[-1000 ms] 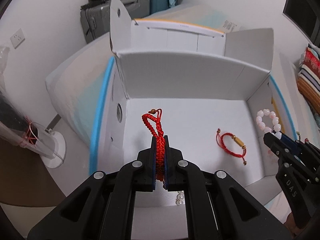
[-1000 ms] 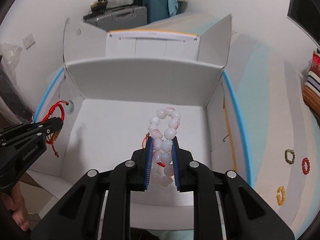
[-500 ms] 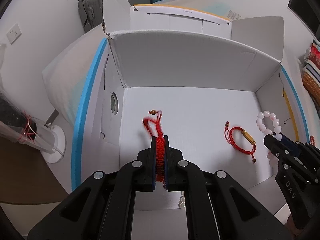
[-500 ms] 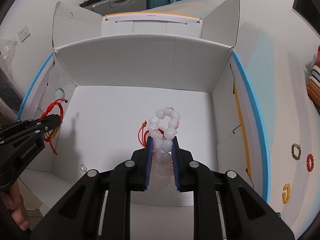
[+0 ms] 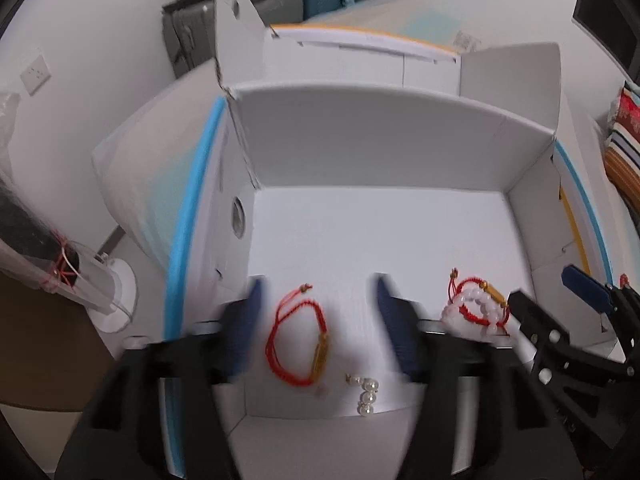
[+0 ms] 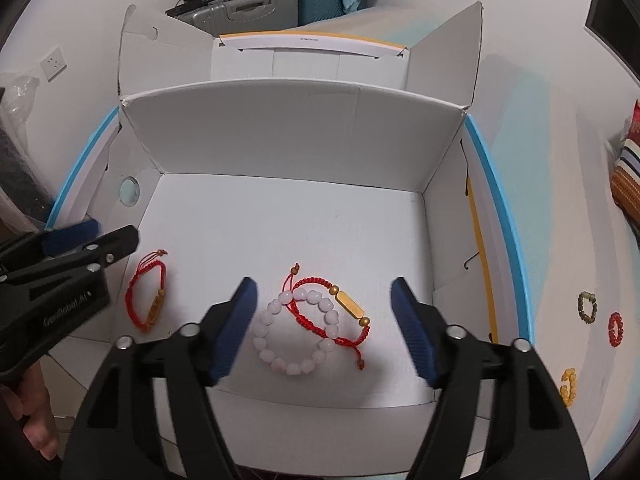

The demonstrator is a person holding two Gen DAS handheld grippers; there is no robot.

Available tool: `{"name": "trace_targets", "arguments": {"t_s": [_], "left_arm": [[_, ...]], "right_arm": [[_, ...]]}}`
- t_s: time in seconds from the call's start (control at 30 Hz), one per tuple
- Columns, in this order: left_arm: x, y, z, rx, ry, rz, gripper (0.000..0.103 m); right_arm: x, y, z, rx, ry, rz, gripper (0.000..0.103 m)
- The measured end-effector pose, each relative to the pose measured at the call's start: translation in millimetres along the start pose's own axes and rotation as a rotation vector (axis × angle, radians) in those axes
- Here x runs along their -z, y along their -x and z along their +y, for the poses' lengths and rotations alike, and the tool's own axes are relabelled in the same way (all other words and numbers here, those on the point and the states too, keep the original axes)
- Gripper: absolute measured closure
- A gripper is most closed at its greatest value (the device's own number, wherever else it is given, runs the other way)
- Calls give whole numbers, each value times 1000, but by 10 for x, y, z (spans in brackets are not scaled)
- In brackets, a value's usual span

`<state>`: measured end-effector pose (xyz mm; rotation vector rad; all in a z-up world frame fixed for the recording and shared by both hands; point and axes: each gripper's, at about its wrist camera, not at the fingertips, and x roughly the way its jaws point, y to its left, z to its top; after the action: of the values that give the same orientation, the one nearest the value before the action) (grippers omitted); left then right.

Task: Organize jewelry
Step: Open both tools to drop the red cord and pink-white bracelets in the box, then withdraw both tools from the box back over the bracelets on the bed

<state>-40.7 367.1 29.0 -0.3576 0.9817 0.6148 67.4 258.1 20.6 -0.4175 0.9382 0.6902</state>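
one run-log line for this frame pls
left gripper: opening, nothing gripped | right gripper: opening, nothing gripped | red cord bracelet, pink bead bracelet: lying in white box | phase: release

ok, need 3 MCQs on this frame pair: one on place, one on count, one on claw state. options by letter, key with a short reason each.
1. Where does the pink bead bracelet lie?
A. on the bedsheet outside the box
B. on the floor of the white box, overlapping a red cord bracelet
C. hanging from a box flap

2. How many small bead rings lie on the sheet to the right of the box?
A. one
B. three
C. five

3. What is between the jaws of the right claw?
A. nothing gripped; the jaws are opening
B. the pink bracelet, clamped
C. a box flap, clamped

Key: 1 B, it rests inside, crossing the cord. 2 B, green, red and yellow rings. 3 A, pads stand clear of the bracelets.
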Motion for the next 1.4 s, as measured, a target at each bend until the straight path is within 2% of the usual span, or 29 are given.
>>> {"name": "trace_targets", "arguments": {"t_s": [0.07,0.23,0.3,0.4,0.5,0.9,1.27,1.4], "left_arm": [[-9,55,0,-8,0,-13,36],[-22,153,25,-17,7,-35,28],[-15,209,30,-18,7,-51,18],[-14,291,26,-30,10,-75,10],[-18,368,19,-33,6,-97,7],[-4,604,-134,-3,4,-123,6],[2,793,-692,46,-56,-149,6],[25,846,-1006,69,-97,-156,6]], "right_arm": [[11,45,-13,0,-3,-12,24],[51,169,-12,4,10,-38,12],[62,221,-19,0,9,-47,8],[84,308,-10,5,15,-64,8],[110,390,-10,3,17,-77,8],[243,780,-228,22,3,-130,8],[414,1130,-916,96,-83,-160,8],[508,1228,-1229,129,-121,-163,8]]}}
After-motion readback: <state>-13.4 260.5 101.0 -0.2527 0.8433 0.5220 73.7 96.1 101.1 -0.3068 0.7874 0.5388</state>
